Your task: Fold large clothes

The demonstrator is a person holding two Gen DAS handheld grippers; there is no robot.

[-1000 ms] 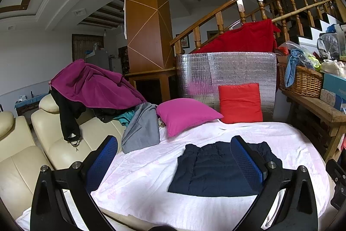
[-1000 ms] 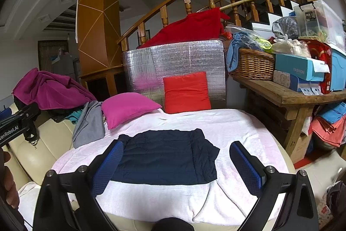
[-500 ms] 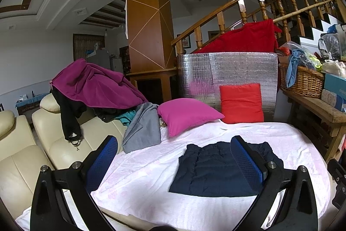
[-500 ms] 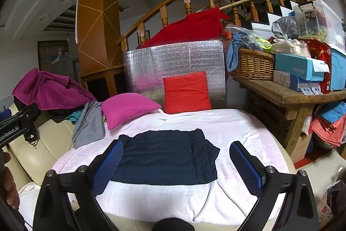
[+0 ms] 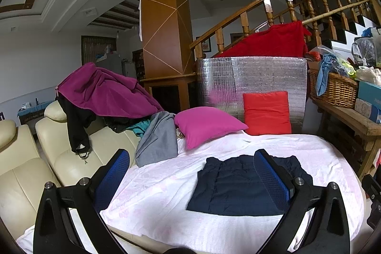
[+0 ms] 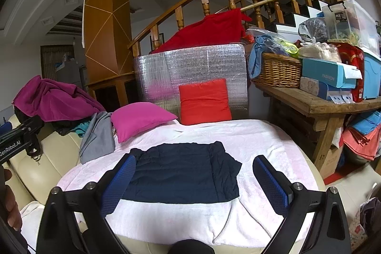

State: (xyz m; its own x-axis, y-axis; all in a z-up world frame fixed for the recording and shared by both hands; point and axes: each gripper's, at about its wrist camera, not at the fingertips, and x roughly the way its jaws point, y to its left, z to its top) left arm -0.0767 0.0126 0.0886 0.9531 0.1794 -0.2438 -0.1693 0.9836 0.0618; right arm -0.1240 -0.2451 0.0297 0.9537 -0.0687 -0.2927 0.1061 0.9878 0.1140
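Note:
A dark navy garment (image 5: 235, 185) (image 6: 183, 173) lies folded into a flat rectangle on the pale pink sheet (image 5: 166, 182) (image 6: 262, 142). My left gripper (image 5: 190, 173) hovers open above the near edge of the sheet, left of the garment, holding nothing. My right gripper (image 6: 194, 179) is open too, pulled back from the garment with its blue pads to either side of it in the view. A purple garment (image 5: 107, 92) (image 6: 52, 99), a black one (image 5: 76, 125) and a grey one (image 5: 157, 137) (image 6: 97, 135) are heaped on the cream sofa (image 5: 47, 158).
A magenta cushion (image 5: 207, 125) and a red cushion (image 5: 266, 112) rest at the far side against a silver foil panel (image 5: 262, 75). A wooden bench (image 6: 316, 104) on the right carries a wicker basket (image 6: 278, 70) and boxes. A person's hand (image 6: 9, 201) shows at the left edge.
Almost nothing has changed; the left wrist view has drifted very slightly, and both grippers stay open and clear of the navy garment.

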